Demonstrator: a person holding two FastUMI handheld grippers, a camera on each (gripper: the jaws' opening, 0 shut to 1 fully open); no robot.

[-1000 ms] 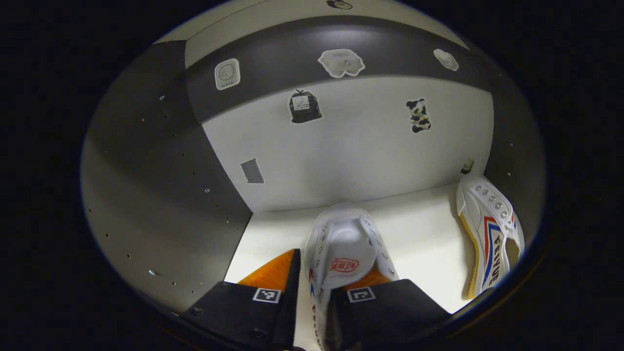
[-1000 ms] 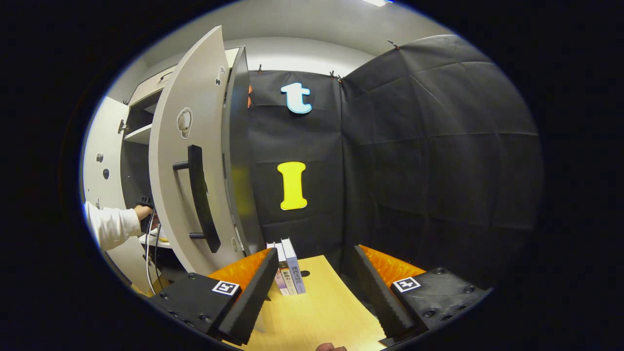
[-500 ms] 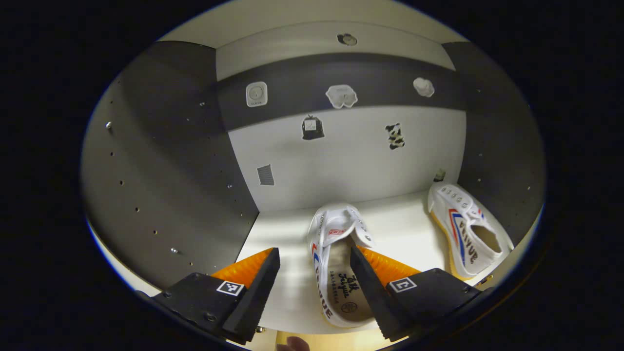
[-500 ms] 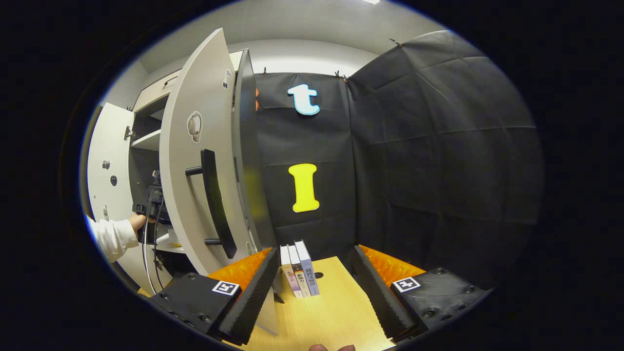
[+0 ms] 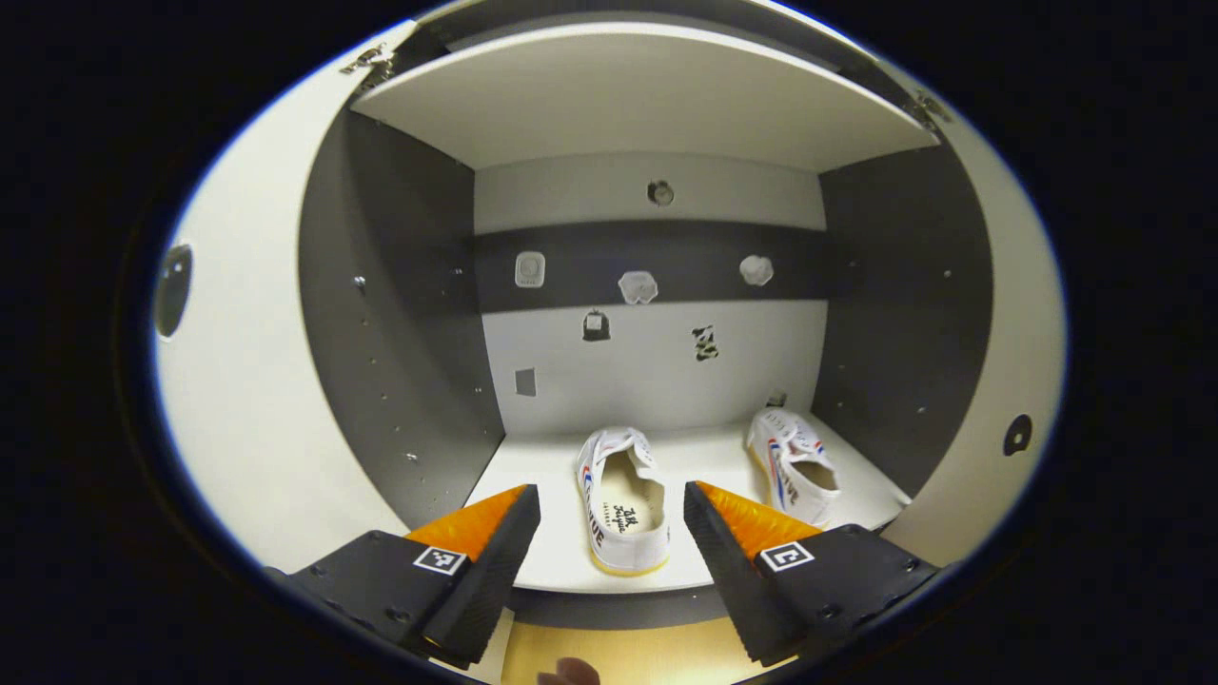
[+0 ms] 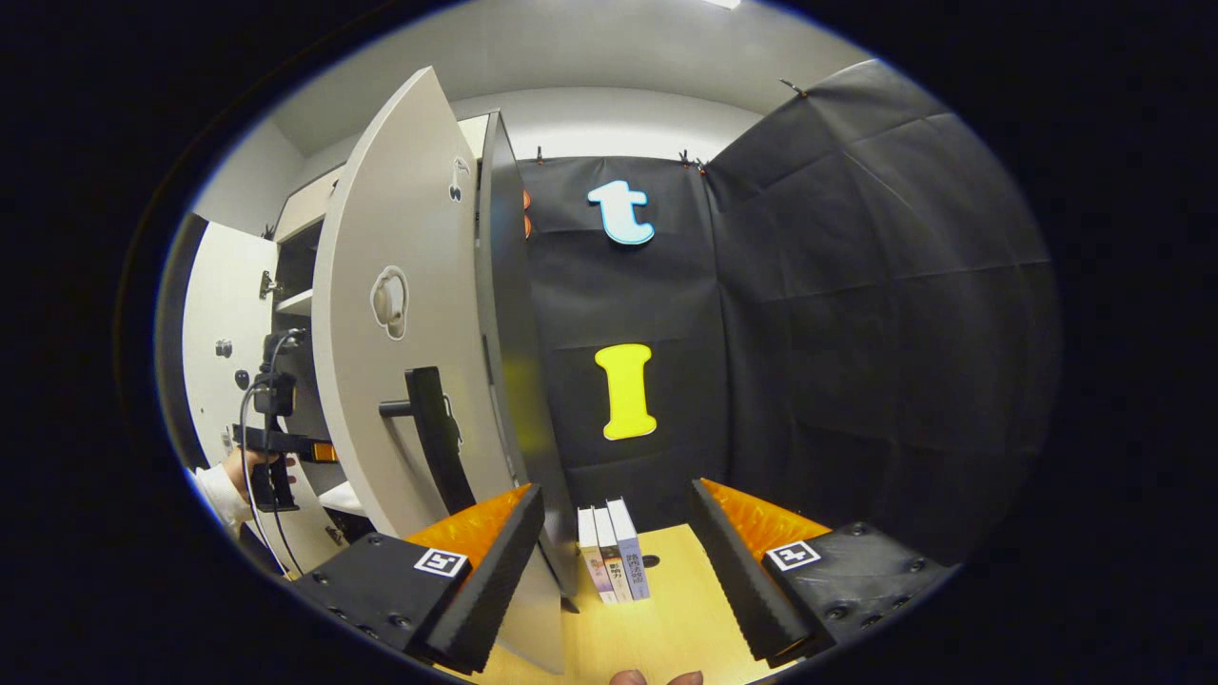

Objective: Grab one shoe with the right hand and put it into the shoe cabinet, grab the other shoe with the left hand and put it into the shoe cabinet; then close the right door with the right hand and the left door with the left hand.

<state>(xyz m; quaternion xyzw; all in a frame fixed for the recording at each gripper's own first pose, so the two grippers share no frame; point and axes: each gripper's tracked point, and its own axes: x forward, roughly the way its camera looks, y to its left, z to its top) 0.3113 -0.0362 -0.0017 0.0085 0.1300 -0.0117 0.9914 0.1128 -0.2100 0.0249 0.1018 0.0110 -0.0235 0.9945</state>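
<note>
With both shoes on the cabinet shelf, left shoe (image 5: 623, 504) near, right shoe (image 5: 792, 463) farther right, only the doors remain. Left gripper (image 5: 609, 542) hangs in front of the shelf, jaws wide, empty. Right gripper (image 6: 614, 542) sits over the table (image 6: 657, 628), jaws wide, empty, just beside the right door (image 6: 404, 314). Door looks like a stiff, light panel on hinges; best hold is probably the black handle (image 6: 433, 438), or a push on the outer face.
</note>
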